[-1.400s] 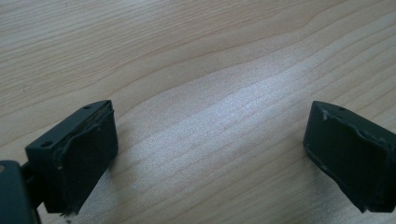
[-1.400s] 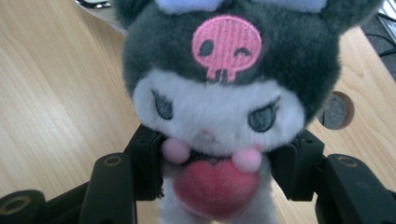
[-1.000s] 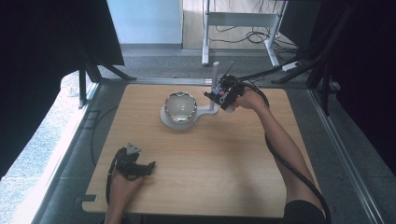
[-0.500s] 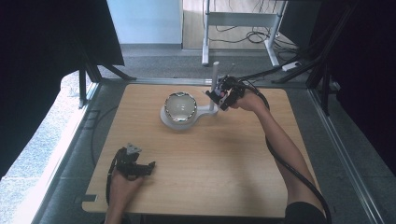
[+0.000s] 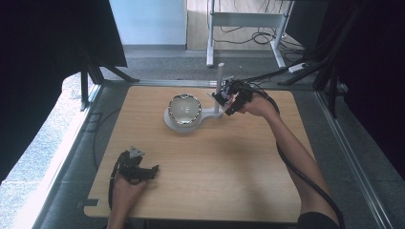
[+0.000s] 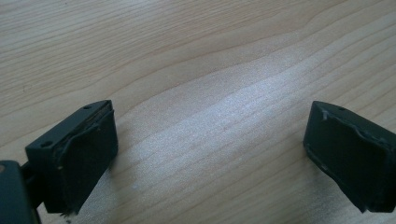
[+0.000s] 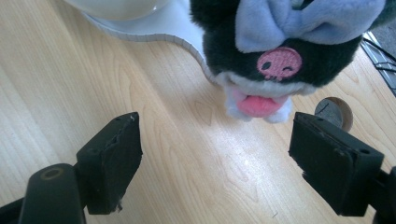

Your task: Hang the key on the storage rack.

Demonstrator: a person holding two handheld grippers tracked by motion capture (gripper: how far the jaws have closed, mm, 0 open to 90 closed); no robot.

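- Hovering at the far side of the table (image 5: pixel 200 191), the right gripper (image 5: pixel 228 98) sat just beside the white stand (image 5: pixel 210 113) in the high view, its hand (image 5: pixel 255 106) behind it.
- In the right gripper view its jaws stood wide apart with nothing between them, bare wood showing in the gap.
- Ahead of those jaws, and apart from them, hung a black plush toy (image 7: pixel 280 42) with a pale lilac patch (image 7: pixel 303 18), a pink embroidered spot (image 7: pixel 279 63) and a pink tongue (image 7: pixel 259 105).
- The toy's lower edge was near the stand's flat white base (image 7: pixel 159 25); whether it touched the wood I couldn't tell.
- A round hole (image 7: pixel 334 112) sat in the tabletop just past the right-hand jaw.
- On the stand, the high view showed a shiny round bowl (image 5: pixel 184 109) and an upright white post (image 5: pixel 219 86).
- Down at the near left corner, the left gripper (image 5: pixel 143 171) rested low over the table, well apart from the stand.
- The left gripper view had its jaws spread wide too, empty, over plain wood grain.
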